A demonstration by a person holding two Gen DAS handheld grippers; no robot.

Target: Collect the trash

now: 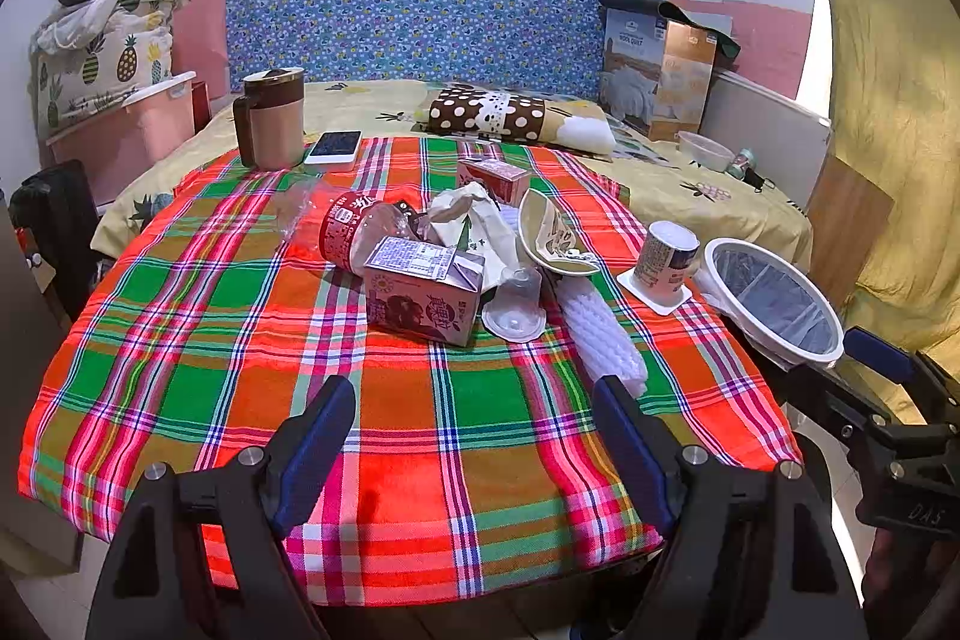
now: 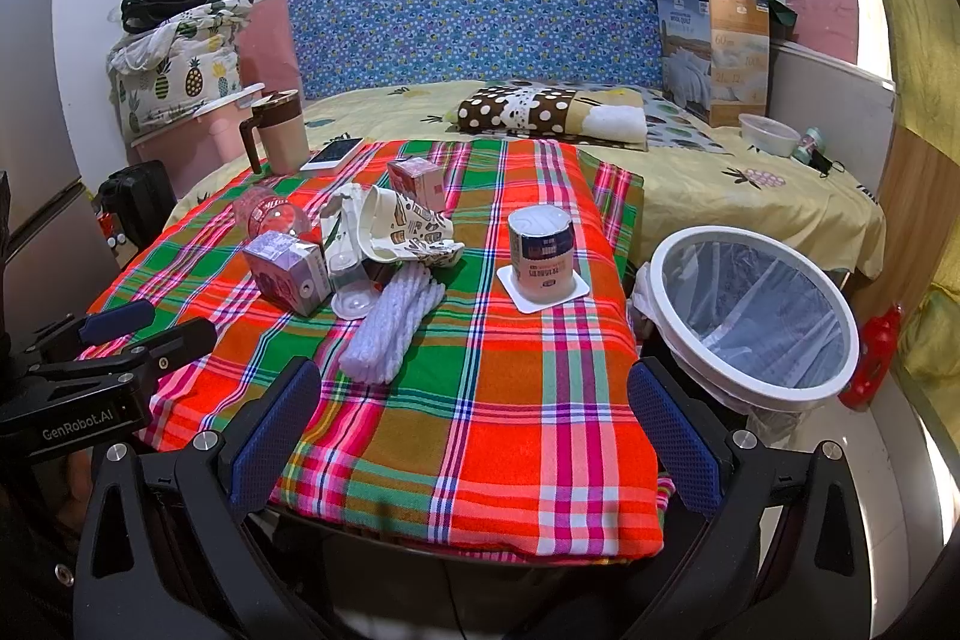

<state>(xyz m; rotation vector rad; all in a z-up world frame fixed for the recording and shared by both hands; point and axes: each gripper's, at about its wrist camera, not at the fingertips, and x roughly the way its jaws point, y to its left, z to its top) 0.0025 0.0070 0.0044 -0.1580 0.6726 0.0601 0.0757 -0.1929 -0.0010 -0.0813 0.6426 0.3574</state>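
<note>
At the near edge of a plaid-covered table, I hold my left gripper and right gripper low and level, both with fingers spread wide and nothing between them. The trash lies heaped at mid-table: a pink drink carton in front, a crushed paper cup behind it, a clear plastic cup on its side, a white foam sleeve nearest me. An upturned yogurt cup stands apart to the right, near the lined trash bin just off the table's right side. All of it looks light and empty, I judge. The carton should be stiff enough to pinch across its flat sides; the foam sleeve is soft and will squash, so I would take it mid-length. The yogurt cup seems thin-walled and smooth, likely to slip or dent, best held around its body. Neither gripper touches anything; each points forward toward the heap.
</note>
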